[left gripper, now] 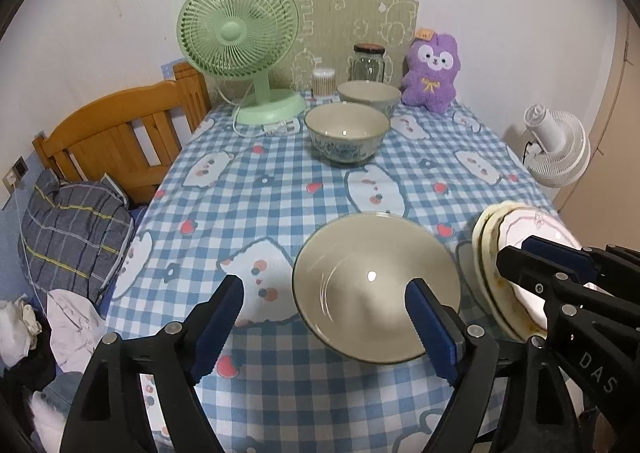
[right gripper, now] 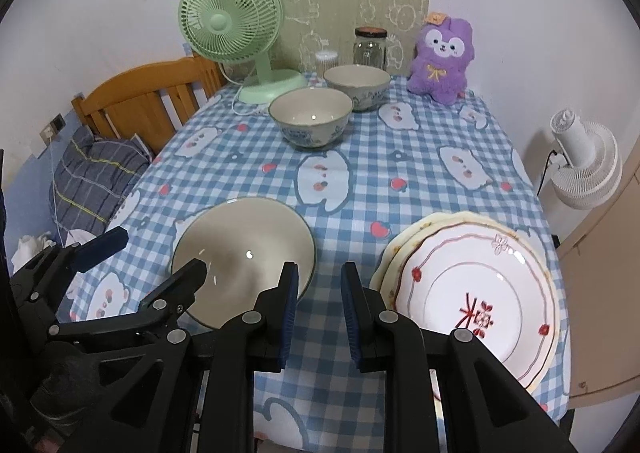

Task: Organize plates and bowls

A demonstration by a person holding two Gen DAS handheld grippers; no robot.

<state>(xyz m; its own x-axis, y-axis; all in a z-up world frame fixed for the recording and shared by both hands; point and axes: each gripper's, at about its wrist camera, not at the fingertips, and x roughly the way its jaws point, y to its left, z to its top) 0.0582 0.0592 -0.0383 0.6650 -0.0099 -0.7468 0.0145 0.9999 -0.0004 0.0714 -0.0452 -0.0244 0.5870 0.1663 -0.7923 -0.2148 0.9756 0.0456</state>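
A wide cream bowl point(left gripper: 372, 273) point(right gripper: 244, 237) sits near the table's front edge. My left gripper point(left gripper: 328, 323) point(right gripper: 160, 251) hovers over its near left side with jaws wide open. Nothing is held; its right finger point(left gripper: 432, 329) shows in front of the bowl's inside. To the right lies a stack of plates point(right gripper: 472, 293) point(left gripper: 520, 225), the top one white with red marks. My right gripper point(right gripper: 320, 273) point(left gripper: 520, 251) hangs above the cloth between bowl and plates, its pads a narrow gap apart and empty. Two deep blue-patterned bowls point(left gripper: 347, 131) point(left gripper: 369, 95) stand at the back.
A checked blue tablecloth point(left gripper: 260, 205) covers the table. At the back stand a green fan point(left gripper: 240, 37), a glass jar point(left gripper: 368, 61), a swab tub point(left gripper: 323, 80) and a purple plush toy point(left gripper: 430, 71). A wooden headboard point(left gripper: 120, 133) is left, a white fan point(right gripper: 588, 165) right.
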